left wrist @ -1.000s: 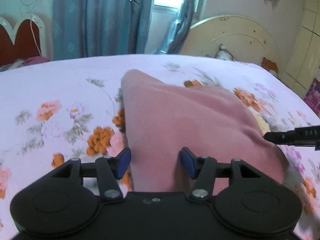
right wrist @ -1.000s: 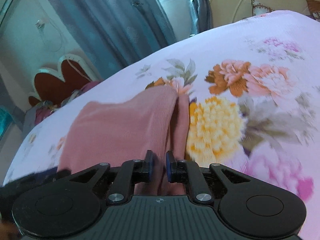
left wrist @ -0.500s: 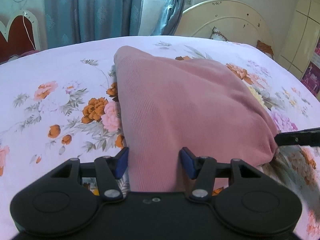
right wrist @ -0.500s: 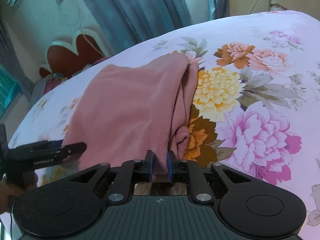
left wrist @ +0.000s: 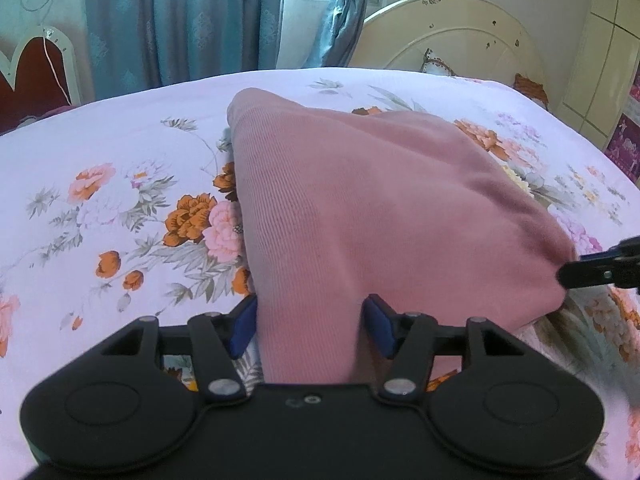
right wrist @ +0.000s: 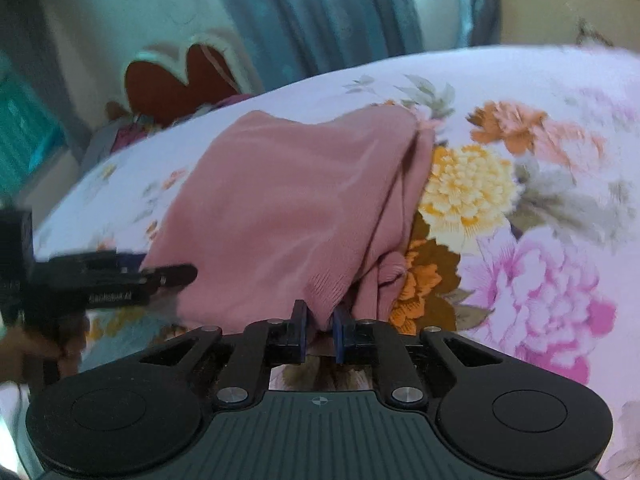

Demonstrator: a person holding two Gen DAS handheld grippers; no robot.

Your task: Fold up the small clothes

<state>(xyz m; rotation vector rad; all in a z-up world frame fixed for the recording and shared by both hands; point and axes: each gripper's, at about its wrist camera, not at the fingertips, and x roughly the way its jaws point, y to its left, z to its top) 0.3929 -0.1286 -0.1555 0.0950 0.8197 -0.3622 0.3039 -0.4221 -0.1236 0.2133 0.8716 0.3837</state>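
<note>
Two handheld grippers are seen working one pink ribbed-knit garment (left wrist: pixel 384 216) that is lying partly folded on a bed covered by a floral bedsheet (left wrist: pixel 120 208).

From the left wrist view, the left gripper (left wrist: pixel 310 330) is seen straddling the near left edge of the garment. Its blue pads (left wrist: pixel 243 326) stand apart on either side of a thick band of cloth, and its jaws are opening; the left pad sits at the cloth's edge, while the right pad appears clear of it, so the cloth is judged to be between the jaws rather than firmly pinched.

From the right wrist view, which is blurred, the right gripper (right wrist: pixel 320 332) is seen at the near right corner, where several layers bunch together. Its jaws are closing, and a small fold of pink knit is caught between the nearly meeting pads.

Blue curtains (left wrist: pixel 192 20) and a cream headboard (left wrist: pixel 448 36) are seen beyond the bed.

The step in hand is judged to be setting down or re-gripping the near edge of a fold. To do it well, all stacked layers at the right corner should be gathered, not only the top one. Both near corners should be kept level and the edge taut, so that no diagonal crease is formed. The bedsheet should be kept out of the jaws.
</note>
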